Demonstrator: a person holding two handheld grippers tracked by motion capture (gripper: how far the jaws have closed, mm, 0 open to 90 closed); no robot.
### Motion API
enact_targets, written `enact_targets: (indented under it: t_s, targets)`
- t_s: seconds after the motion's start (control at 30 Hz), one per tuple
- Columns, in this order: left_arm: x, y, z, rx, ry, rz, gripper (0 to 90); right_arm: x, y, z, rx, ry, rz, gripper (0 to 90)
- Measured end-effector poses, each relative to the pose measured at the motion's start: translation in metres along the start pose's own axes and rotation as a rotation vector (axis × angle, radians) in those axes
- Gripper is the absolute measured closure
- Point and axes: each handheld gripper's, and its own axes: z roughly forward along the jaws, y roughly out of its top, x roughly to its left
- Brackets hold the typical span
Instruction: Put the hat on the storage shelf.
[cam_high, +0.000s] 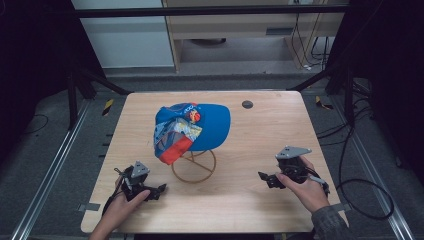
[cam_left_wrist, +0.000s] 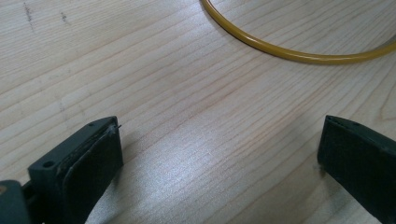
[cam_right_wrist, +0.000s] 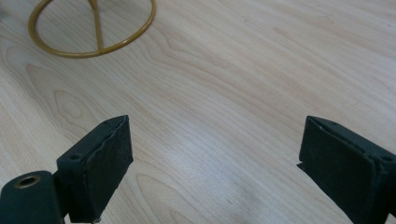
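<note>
a blue cap (cam_high: 200, 127) sits atop a yellow wire stand (cam_high: 194, 166) at the middle of the wooden table (cam_high: 260, 200). the left gripper (cam_high: 159, 190) rests low at the near left, the right gripper (cam_high: 263, 177) at the near right, both with jaws spread wide, grasping nothing.

Light wood table (cam_high: 260, 145); yellow wire stand (cam_high: 194, 167) near centre, blue cap (cam_high: 212, 125) atop.
</note>
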Motion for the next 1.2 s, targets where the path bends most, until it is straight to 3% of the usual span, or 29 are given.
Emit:
enact_targets:
  t_s: [0.43, 1.2]
  targets:
    - [0.000, 0.000, 0.000, 0.000, 0.002, -0.001, 0.0, 0.011, -0.017, 0.027, 0.024, 0.027, 0.035, 9.9]
    - [0.000, 0.000, 0.000, -0.002, 0.000, -0.002, 0.0, 0.020, -0.025, 0.064, 0.011, -0.020, 0.102, 10.9]
